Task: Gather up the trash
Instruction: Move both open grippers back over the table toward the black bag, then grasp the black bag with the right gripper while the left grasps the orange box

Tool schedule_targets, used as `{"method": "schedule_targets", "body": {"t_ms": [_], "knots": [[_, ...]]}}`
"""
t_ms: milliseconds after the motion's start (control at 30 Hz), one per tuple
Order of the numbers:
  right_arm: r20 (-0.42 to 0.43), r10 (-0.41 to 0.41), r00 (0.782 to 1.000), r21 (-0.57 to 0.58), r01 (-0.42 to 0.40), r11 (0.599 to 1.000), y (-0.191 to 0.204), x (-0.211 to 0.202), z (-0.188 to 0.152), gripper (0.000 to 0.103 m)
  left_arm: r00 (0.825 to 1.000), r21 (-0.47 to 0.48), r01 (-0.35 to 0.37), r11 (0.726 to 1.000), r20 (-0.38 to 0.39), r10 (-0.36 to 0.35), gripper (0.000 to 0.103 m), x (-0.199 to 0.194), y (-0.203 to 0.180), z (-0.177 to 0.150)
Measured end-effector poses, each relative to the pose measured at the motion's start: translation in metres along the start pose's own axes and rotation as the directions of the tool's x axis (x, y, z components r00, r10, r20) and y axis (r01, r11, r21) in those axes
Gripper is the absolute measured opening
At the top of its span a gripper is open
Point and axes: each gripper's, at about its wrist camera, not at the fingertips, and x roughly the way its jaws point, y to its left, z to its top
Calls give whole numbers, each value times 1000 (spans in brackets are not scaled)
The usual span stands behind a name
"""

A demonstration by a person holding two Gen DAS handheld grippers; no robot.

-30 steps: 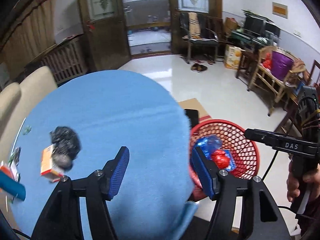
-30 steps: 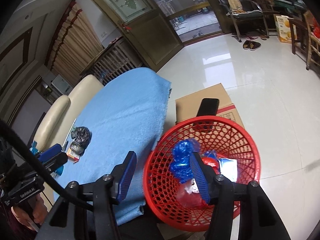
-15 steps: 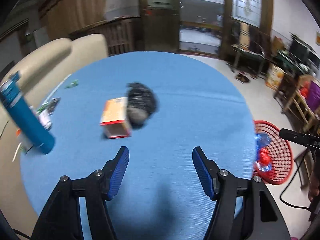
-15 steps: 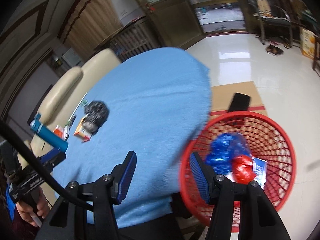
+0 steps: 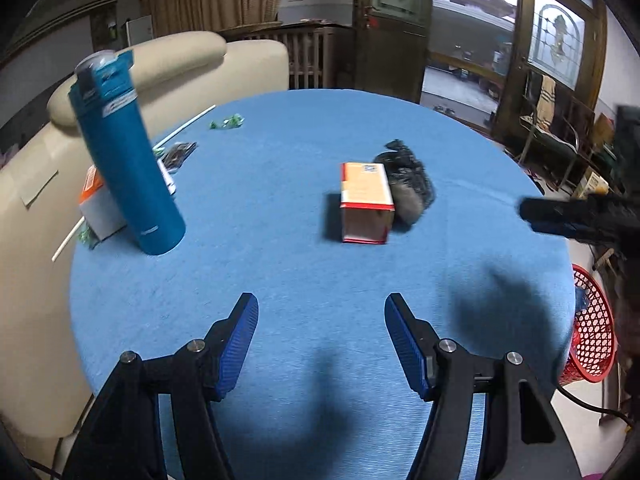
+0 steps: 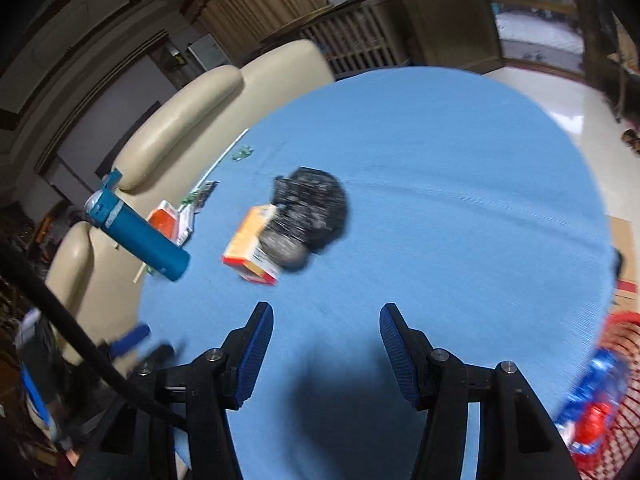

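Left wrist view: the left gripper [image 5: 321, 312] hung over the blue cloth [image 5: 280, 288] with its jaws partly open and nothing between them. Ahead of the jaws lay an orange box [image 5: 365, 202], with a crumpled black bag [image 5: 408, 182] touching its right side. Far left of the jaws stood a blue bottle [image 5: 124, 152]. Off to the right, below the cloth's edge, sat the red basket [image 5: 592, 328].

Right wrist view, blurred: the right gripper [image 6: 326, 322] was likewise partly open and empty. The box [image 6: 252, 250] and bag [image 6: 312, 208] lay ahead, slightly left of the jaws, and the bottle [image 6: 138, 236] further left. The basket [image 6: 616, 392], with blue and red trash inside, was at the right.
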Motion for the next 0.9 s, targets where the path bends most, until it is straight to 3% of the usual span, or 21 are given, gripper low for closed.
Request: {"method": "schedule_targets", "body": {"t_ms": [300, 467, 600, 733, 900], "knots": [[-63, 13, 998, 51, -10, 999, 28, 83, 49, 59, 999, -50, -21, 999, -25, 20, 67, 17, 33, -2], [-83, -27, 996, 89, 35, 995, 27, 115, 65, 59, 999, -80, -26, 996, -31, 23, 67, 23, 46, -2], [-147, 5, 989, 174, 21, 984, 16, 141, 66, 57, 999, -83, -27, 996, -36, 24, 67, 26, 48, -3], [-144, 19, 989, 182, 8, 983, 13, 148, 62, 44, 999, -71, -24, 997, -42, 21, 67, 27, 44, 0], [-111, 14, 994, 157, 4, 988, 7, 129, 57, 42, 999, -50, 25, 998, -27, -27, 67, 28, 32, 21]]}}
